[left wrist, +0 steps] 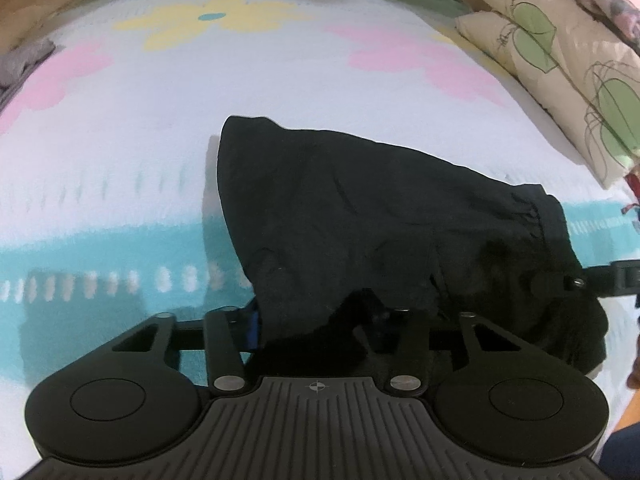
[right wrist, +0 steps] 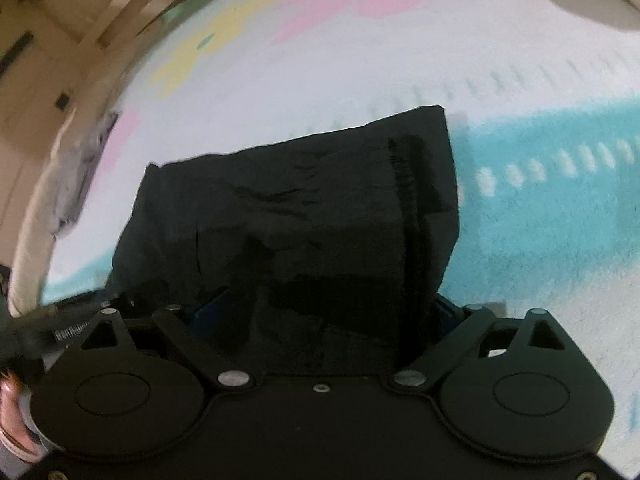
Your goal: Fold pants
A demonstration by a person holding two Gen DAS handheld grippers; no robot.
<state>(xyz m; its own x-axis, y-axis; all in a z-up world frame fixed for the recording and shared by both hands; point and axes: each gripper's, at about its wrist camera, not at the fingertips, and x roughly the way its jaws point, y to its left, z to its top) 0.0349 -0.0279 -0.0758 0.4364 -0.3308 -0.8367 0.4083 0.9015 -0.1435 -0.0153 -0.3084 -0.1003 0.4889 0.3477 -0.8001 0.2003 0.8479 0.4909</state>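
Observation:
The black pants (left wrist: 360,216) lie folded over on the flowered bedspread, with the near edge draped over both grippers. My left gripper (left wrist: 320,320) sits at the near edge of the cloth, its fingers buried in the fabric. My right gripper (right wrist: 324,312) holds the waistband end of the pants (right wrist: 304,216), its blue fingertips (right wrist: 208,308) partly showing beside the cloth. The right gripper also shows at the right edge of the left wrist view (left wrist: 616,276). The cloth hides both jaws' gaps.
The bedspread (left wrist: 160,120) is white with pink and yellow flowers and a teal band. Leaf-patterned pillows (left wrist: 560,64) lie at the far right. A grey garment (left wrist: 24,64) lies at the far left edge. A wooden bed frame (right wrist: 48,60) runs behind.

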